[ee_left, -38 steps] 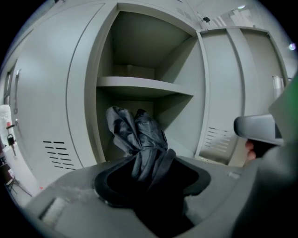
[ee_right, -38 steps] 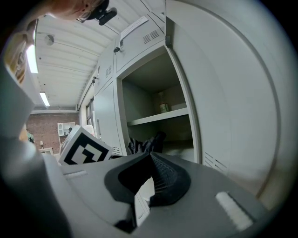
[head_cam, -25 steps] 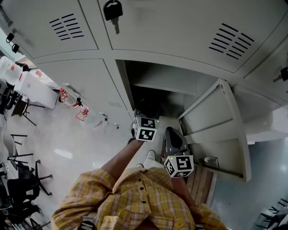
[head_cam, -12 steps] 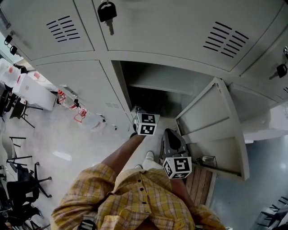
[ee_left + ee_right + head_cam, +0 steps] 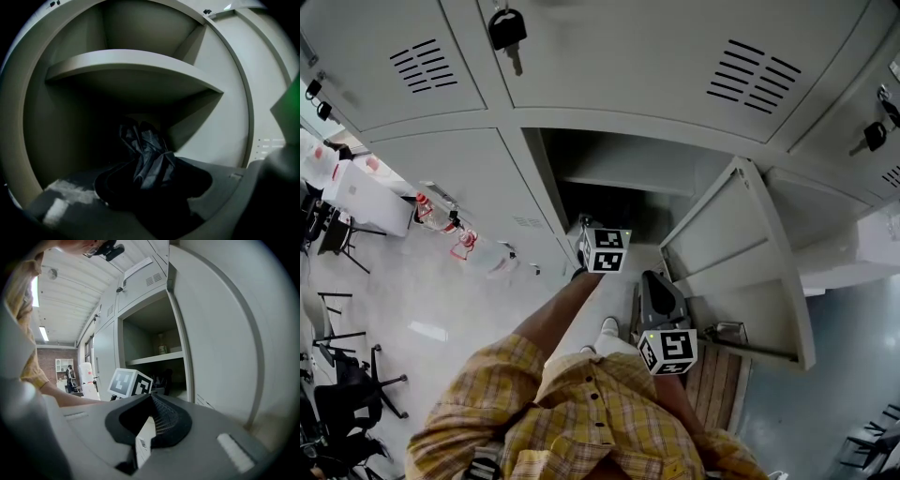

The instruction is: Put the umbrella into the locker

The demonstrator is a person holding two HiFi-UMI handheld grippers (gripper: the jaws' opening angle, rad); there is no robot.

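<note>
Black umbrella [image 5: 149,159] in L claw [image 5: 147,190], mostly shadowed

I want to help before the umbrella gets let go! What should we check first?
1. Door open: ok.
2. Umbrella clamped in the left gripper's jaws: ok.
3. Umbrella inside the locker, under the shelf: ok.
4. Umbrella resting on the locker floor: cannot tell, too dark.
5. Right gripper outside the locker, jaws together: ok.
</note>
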